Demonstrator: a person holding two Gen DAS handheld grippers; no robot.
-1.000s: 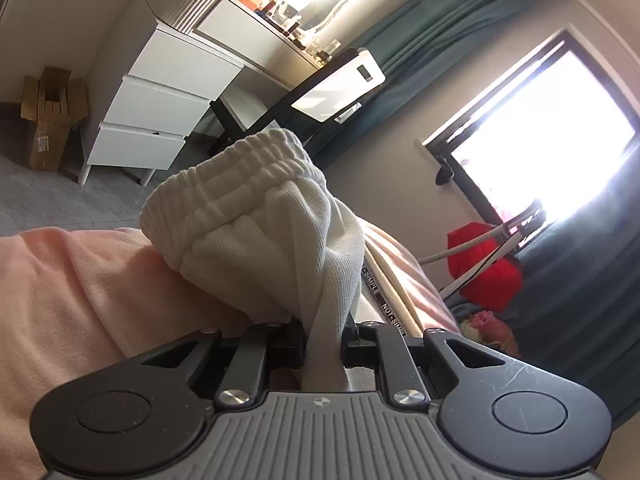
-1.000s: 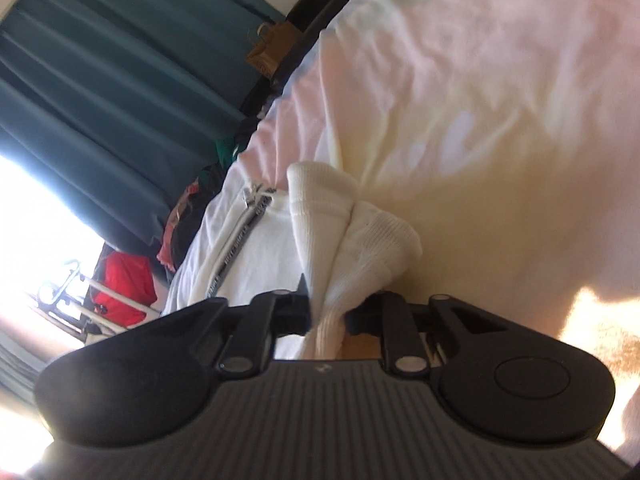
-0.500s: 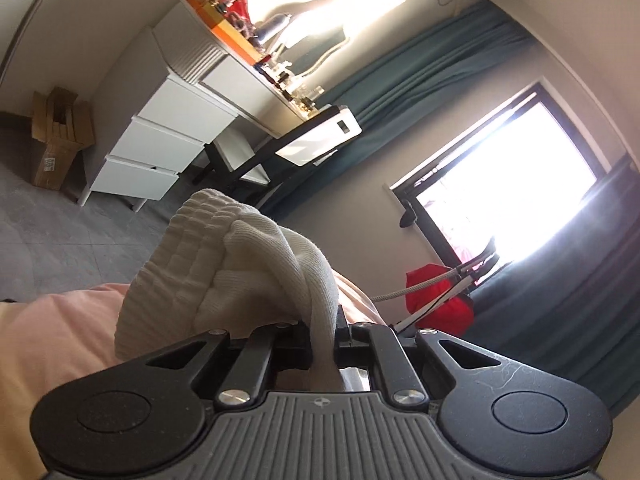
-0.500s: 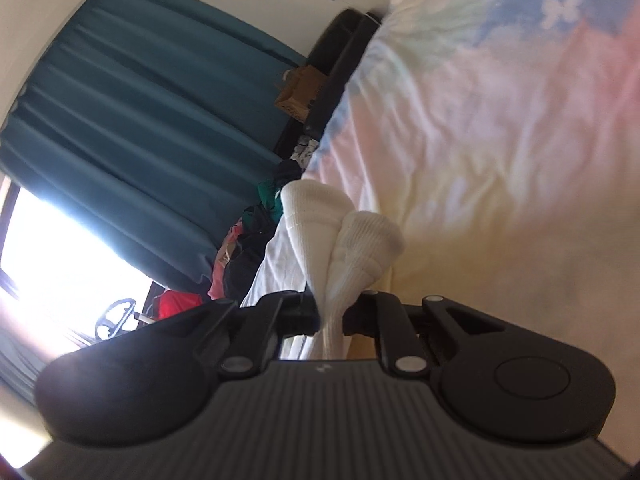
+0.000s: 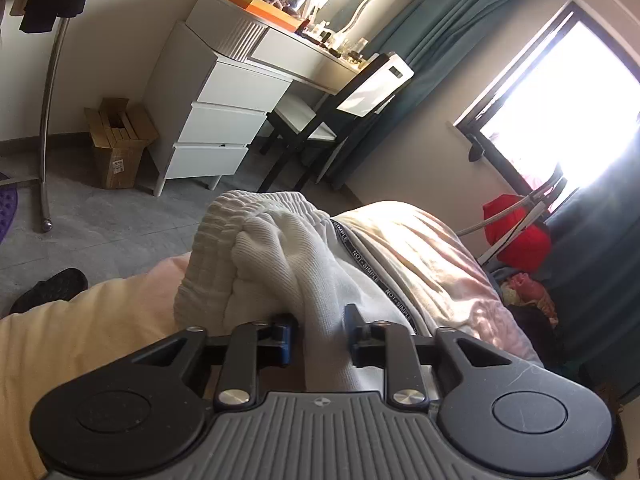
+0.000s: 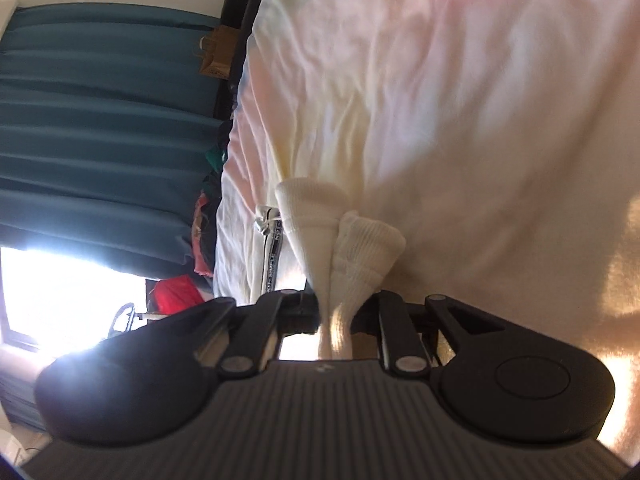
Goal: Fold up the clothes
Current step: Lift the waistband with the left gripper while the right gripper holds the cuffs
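A white garment with a ribbed elastic waistband and a black lettered stripe lies bunched on the bed's pink sheet. My left gripper is shut on a fold of it just behind the waistband. In the right wrist view my right gripper is shut on another ribbed corner of the same white garment, held close above the pastel sheet. The cloth between the two grips is hidden.
A white drawer unit and a black chair stand beyond the bed's edge, with a cardboard box and a metal rack pole. A bright window, teal curtains and a red bag are on the far side.
Both grippers, still shut on the garment, have swung down towards the bed after being raised. The waistband lies lower and flatter on the sheet.
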